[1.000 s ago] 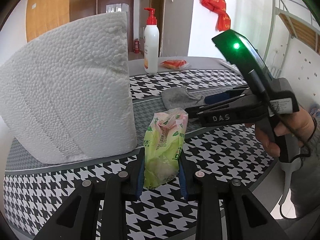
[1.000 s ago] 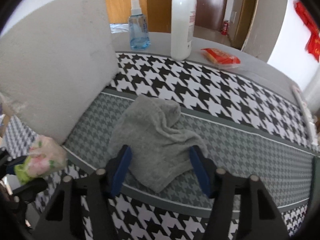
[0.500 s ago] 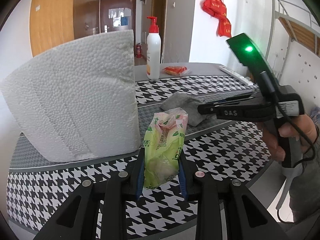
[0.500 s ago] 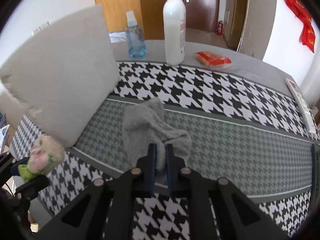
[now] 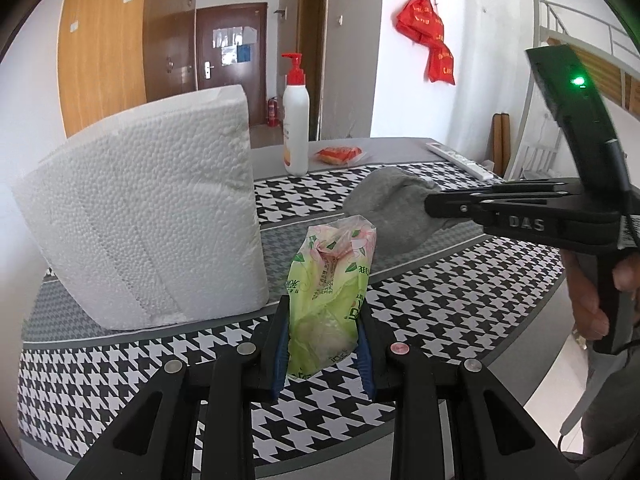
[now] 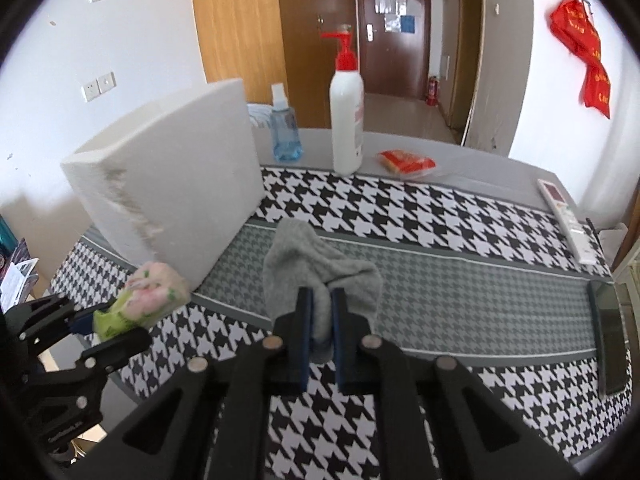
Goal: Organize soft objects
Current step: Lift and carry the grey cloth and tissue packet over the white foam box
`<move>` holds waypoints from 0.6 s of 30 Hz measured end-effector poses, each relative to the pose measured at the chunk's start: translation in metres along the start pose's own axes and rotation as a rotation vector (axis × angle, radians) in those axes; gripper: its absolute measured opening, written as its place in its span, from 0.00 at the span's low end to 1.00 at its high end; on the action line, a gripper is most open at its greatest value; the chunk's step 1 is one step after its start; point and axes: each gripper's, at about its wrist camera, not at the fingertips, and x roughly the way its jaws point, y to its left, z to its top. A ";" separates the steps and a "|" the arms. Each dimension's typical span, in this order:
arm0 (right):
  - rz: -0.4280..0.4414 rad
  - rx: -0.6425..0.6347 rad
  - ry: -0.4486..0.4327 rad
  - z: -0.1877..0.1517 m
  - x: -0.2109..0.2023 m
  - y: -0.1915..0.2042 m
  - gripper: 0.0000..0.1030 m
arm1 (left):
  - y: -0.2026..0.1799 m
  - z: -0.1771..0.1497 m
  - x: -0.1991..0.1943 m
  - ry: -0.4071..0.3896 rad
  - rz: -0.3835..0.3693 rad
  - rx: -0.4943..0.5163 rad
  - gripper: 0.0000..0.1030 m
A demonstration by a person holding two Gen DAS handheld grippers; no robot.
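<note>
- Left claw (image 5: pixel 322 344) grips a green tissue pack (image 5: pixel 328 300) above the houndstooth desk (image 5: pixel 460 304), beside the white foam block (image 5: pixel 152 224).
- Right claw (image 6: pixel 320 332) is clenched on a grey cloth (image 6: pixel 316 264), lifted off the desk.

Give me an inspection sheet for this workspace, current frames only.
Surface: table, houndstooth cloth.
Job's things: grey cloth; green tissue pack; white foam block standing.
Clutter: pump bottle, blue spray bottle, orange packet, remote, phone.
Grippers: left gripper shut on tissue pack; right gripper shut on cloth.
Cables: black cable at right handle.
Surroundings: doors, red bags on wall.
</note>
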 end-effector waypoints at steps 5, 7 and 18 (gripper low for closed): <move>-0.008 -0.007 -0.031 -0.003 -0.016 0.001 0.12 | -0.003 0.003 -0.005 -0.012 -0.001 0.009 0.29; -0.009 -0.004 -0.045 -0.002 -0.020 0.001 0.12 | -0.005 0.005 -0.008 -0.023 -0.003 0.017 0.29; -0.004 0.036 -0.138 -0.007 -0.060 -0.003 0.12 | -0.012 0.017 -0.023 -0.075 -0.008 0.035 0.29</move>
